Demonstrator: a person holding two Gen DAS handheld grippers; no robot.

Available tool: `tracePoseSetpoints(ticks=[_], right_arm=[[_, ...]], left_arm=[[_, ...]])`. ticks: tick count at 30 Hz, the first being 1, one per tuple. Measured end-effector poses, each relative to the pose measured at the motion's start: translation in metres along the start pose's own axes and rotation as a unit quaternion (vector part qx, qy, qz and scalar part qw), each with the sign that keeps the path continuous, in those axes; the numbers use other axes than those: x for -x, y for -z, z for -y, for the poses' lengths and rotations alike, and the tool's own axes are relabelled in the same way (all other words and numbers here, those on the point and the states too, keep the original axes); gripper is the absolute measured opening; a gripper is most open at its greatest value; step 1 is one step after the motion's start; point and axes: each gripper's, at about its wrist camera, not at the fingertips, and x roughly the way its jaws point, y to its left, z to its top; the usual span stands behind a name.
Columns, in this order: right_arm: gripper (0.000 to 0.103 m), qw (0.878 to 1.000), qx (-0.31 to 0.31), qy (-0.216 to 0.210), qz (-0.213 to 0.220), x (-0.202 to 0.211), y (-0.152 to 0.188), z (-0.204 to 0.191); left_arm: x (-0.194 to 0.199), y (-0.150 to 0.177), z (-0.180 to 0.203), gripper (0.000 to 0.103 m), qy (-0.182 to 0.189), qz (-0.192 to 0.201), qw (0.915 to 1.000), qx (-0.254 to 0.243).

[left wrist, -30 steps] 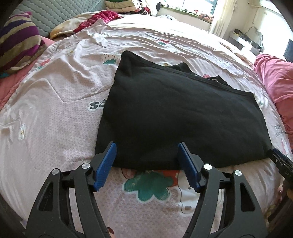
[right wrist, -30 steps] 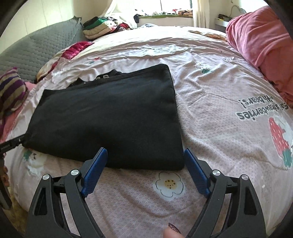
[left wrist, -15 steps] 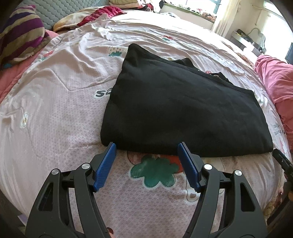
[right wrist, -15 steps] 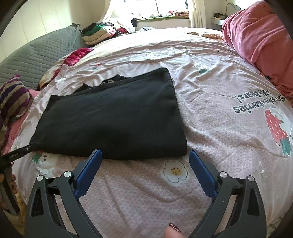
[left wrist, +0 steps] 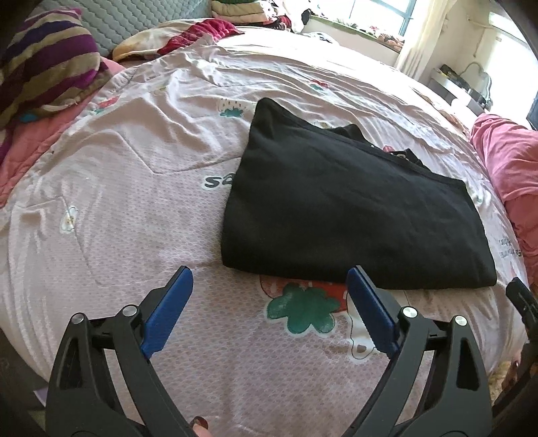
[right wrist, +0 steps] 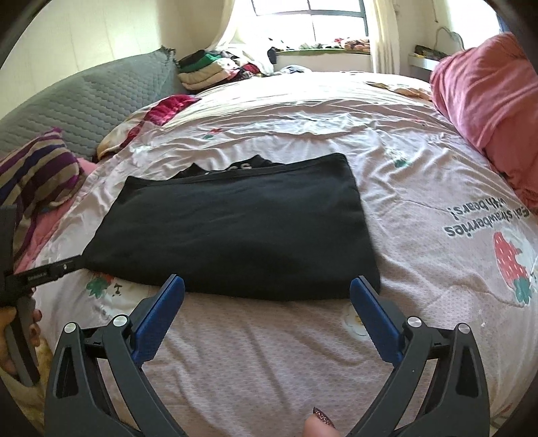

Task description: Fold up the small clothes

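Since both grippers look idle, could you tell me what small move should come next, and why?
Probably bring the open right gripper forward onto the black garment's near edge to fold it again. It lies flat, folded once, on the bed cover; the left gripper is also open and empty.

White lettering (right wrist: 241, 167) on the black garment (right wrist: 235, 232) is half hidden

Sunlit window (right wrist: 311, 20) behind pink-quilted bed (right wrist: 302, 111).
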Motion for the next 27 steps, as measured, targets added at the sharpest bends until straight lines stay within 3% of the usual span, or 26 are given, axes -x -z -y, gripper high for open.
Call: tracePoseSetpoints(ticks=[3,27], right_arm=[[0.098,1.000,0.011,-0.008,0.003,0.000,0.000,-0.010],[0.098,0.992,0.116,-0.052,-0.004,-0.024,-0.010,-0.100]], left_arm=[[0.004,-0.001,-0.004,0.093,-0.002,0.003,1.0000,0.004],[0.019,-0.022,-0.047,0.093,-0.025,0.023,0.9983,0.047]])
